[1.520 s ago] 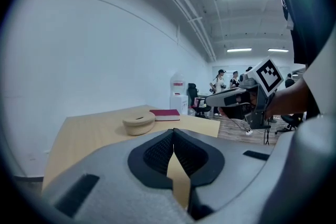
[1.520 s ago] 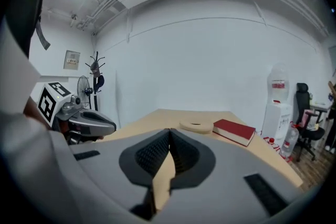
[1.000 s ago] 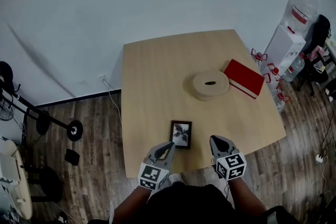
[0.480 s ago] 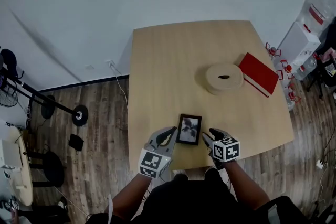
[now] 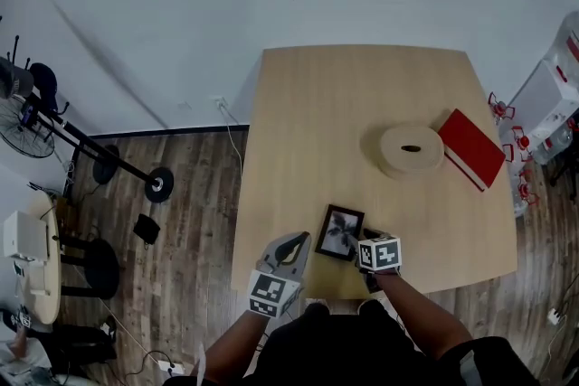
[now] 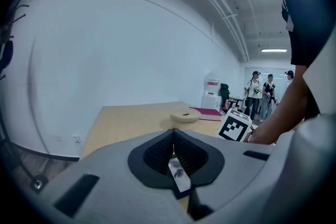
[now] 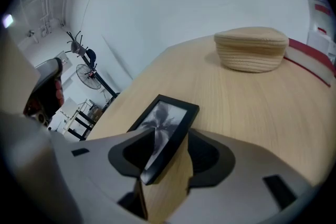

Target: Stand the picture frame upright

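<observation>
The picture frame (image 5: 341,231) lies flat, face up, on the wooden table (image 5: 362,104) near its front edge, well apart from the round woven hat (image 5: 412,150) and the red book (image 5: 471,148). The right gripper (image 5: 364,236) reaches over the frame's right edge, its jaws opening with that edge between them and the pads not pressing on it. The left gripper (image 5: 294,241) hovers just left of the frame, its jaws closed together on nothing.
</observation>
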